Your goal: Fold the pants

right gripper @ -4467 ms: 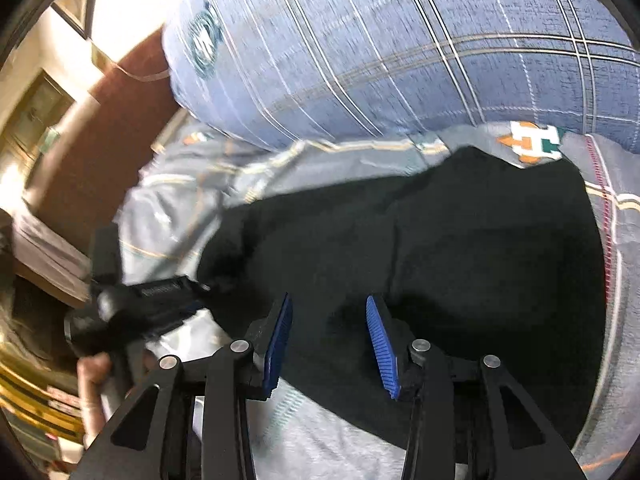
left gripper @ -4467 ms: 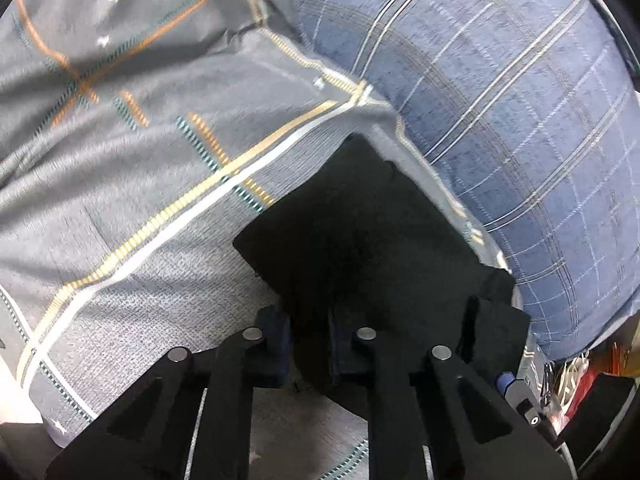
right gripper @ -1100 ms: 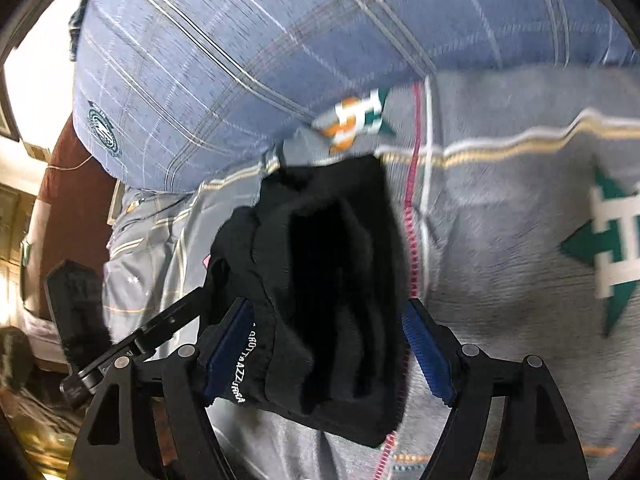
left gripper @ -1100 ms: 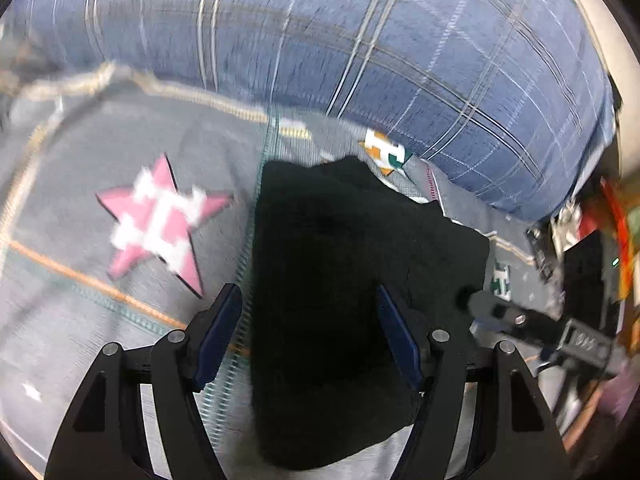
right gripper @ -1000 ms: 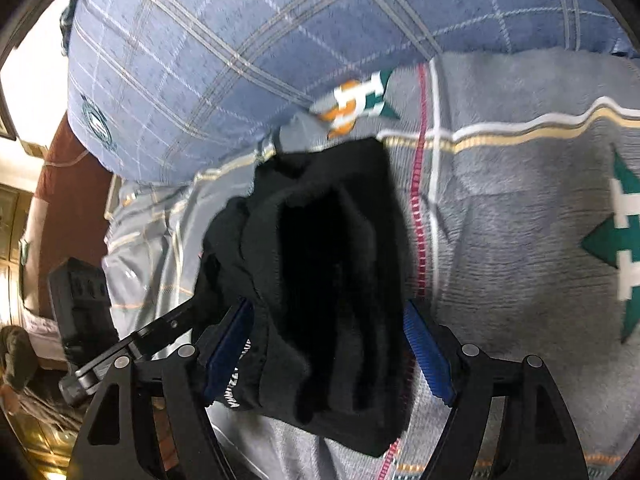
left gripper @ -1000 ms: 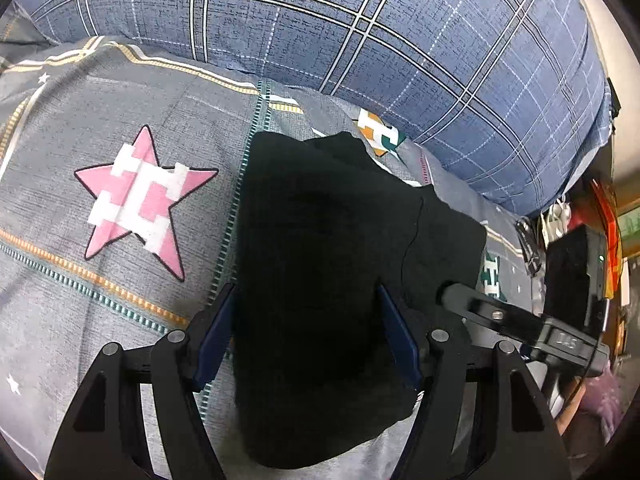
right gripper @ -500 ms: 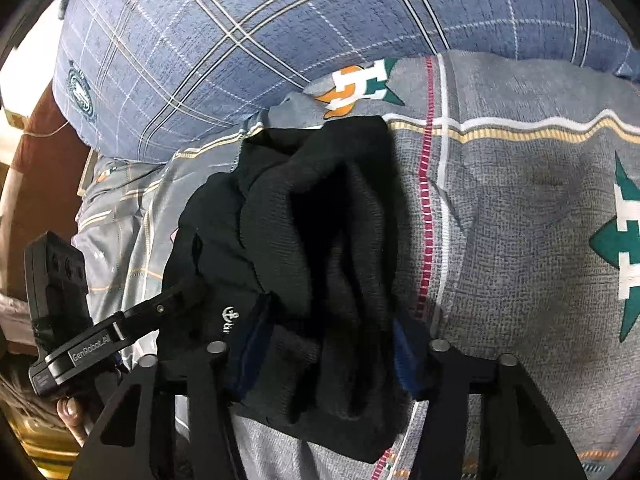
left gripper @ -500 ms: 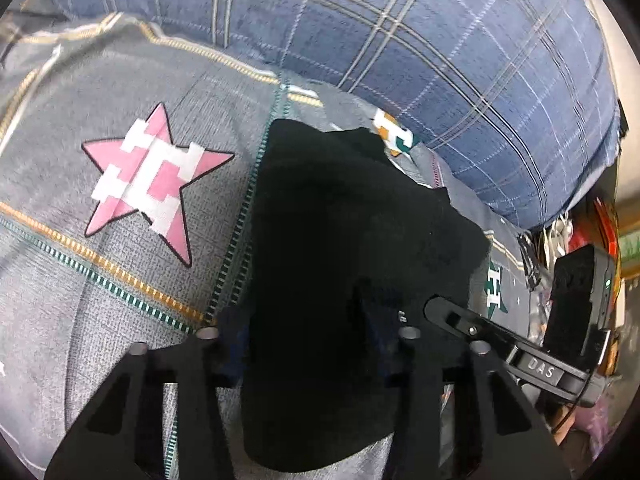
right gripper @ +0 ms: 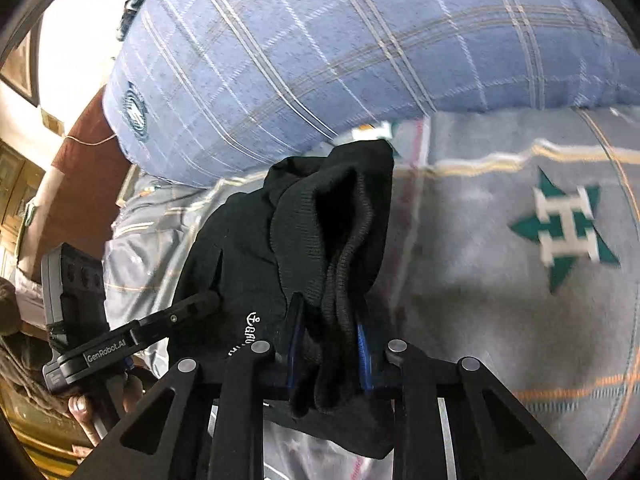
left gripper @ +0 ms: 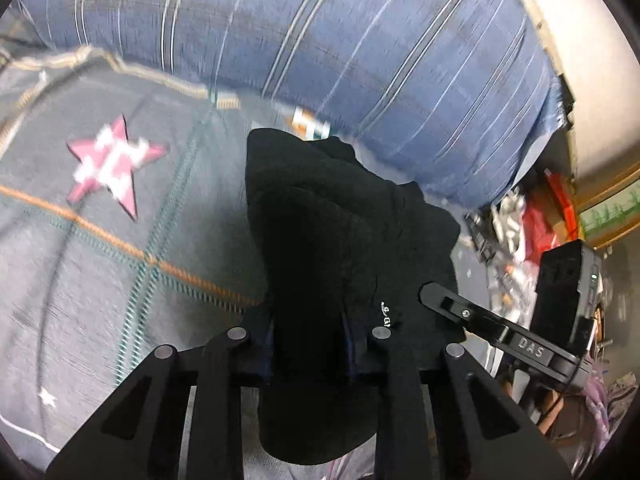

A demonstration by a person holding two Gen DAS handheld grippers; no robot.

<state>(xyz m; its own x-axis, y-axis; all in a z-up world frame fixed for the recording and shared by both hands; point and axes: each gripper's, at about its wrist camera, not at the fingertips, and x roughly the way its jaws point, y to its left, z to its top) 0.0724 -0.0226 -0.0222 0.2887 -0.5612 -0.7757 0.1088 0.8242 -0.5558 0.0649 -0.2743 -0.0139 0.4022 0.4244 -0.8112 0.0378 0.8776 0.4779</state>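
Both grippers, left [left gripper: 308, 344] and right [right gripper: 328, 344], are closing, fingers pinching the folded black pants [left gripper: 344, 248] (bunched) over the bedspread [left gripper: 100, 280].

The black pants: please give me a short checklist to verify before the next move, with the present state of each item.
1. Left gripper has the black pants between its closing fingers: ok.
2. Right gripper has the bundle between its closing fingers: ok.
3. Both grips on the near end of the bundle: ok.
4. Folded layers neat and even: not ok, bunched in the right wrist view.
5. Far end clear of the blue plaid pillow: cannot tell.
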